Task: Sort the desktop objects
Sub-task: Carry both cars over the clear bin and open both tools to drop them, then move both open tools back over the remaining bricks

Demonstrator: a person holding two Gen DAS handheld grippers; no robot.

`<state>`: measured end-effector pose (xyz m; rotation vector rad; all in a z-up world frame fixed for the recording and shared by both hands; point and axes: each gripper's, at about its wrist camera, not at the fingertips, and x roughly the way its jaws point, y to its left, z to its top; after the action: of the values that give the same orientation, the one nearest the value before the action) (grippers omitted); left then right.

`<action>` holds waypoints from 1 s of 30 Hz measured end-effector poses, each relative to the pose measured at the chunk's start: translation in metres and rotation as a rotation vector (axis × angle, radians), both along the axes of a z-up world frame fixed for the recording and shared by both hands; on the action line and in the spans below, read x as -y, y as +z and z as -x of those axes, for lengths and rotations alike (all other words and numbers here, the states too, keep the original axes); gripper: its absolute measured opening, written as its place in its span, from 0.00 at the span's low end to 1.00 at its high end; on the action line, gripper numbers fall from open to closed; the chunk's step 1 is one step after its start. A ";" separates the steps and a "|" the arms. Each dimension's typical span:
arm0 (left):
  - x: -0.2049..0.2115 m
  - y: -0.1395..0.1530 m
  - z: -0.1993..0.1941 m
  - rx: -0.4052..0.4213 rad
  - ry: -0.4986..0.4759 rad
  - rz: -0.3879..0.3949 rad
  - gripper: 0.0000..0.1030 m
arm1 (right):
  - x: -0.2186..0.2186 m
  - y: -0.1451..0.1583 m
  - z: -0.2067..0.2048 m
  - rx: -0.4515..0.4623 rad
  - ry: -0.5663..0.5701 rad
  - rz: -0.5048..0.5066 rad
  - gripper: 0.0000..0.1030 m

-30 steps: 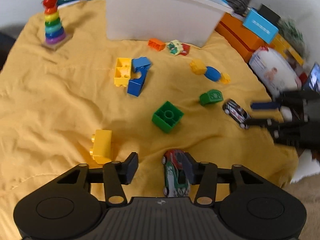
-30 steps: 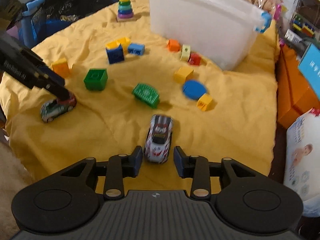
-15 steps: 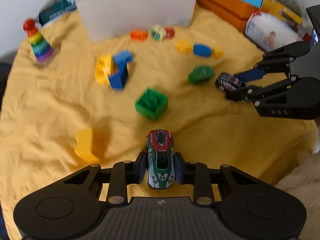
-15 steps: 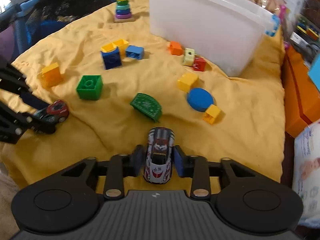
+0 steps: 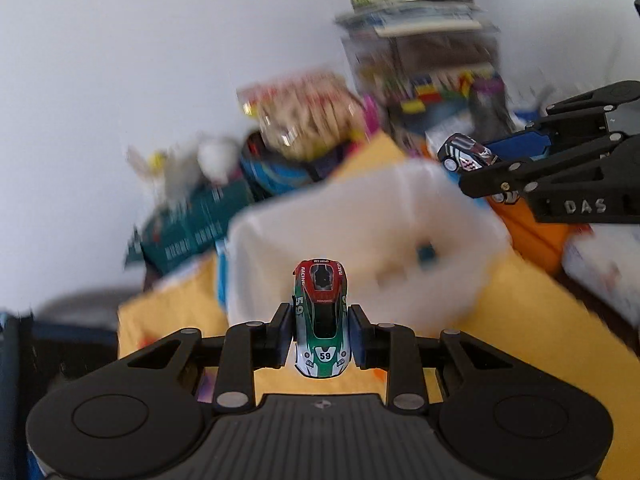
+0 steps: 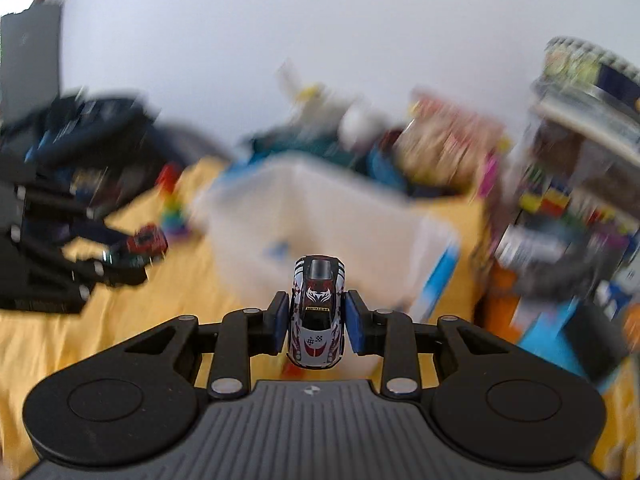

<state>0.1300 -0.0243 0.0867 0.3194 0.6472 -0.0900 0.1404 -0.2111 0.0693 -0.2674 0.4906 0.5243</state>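
Observation:
My left gripper [image 5: 320, 336] is shut on a green, white and red toy car numbered 59 [image 5: 321, 312], held in the air in front of the white plastic bin [image 5: 400, 248]. My right gripper [image 6: 317, 322] is shut on a silver, black and red toy car [image 6: 317, 312], also lifted, facing the same bin [image 6: 320, 232]. The right gripper with its car [image 5: 466, 156] shows at the right of the left wrist view. The left gripper with its car [image 6: 146, 240] shows at the left of the right wrist view. Both views are blurred by motion.
A yellow cloth [image 6: 60, 344] covers the table. A rainbow stacking toy [image 6: 174, 208] stands left of the bin. Behind and right of the bin lie boxes, snack bags [image 5: 304, 116], a clear container [image 5: 424, 72] and orange boxes [image 5: 532, 232].
Both grippers closed on their cars and have lifted them off the cloth, swinging up and towards the white bin. The loose bricks have dropped out of view.

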 end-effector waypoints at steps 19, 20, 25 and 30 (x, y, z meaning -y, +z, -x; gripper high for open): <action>-0.025 -0.043 -0.110 -0.147 0.201 0.190 0.61 | -0.033 -0.040 -0.113 -0.201 -0.185 0.050 0.42; -0.026 -0.041 -0.109 -0.142 0.203 0.200 0.61 | -0.035 -0.040 -0.113 -0.201 -0.188 0.050 0.43; -0.030 -0.031 -0.103 -0.128 0.233 0.227 0.63 | -0.042 -0.034 -0.108 -0.183 -0.184 0.056 0.52; -0.030 -0.022 -0.084 -0.102 0.246 0.215 0.64 | -0.048 -0.026 -0.101 -0.171 -0.164 0.036 0.56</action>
<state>0.2144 0.0060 0.0649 0.0263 0.7658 0.0598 0.2412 -0.1629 0.0429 -0.2158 0.6822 0.3803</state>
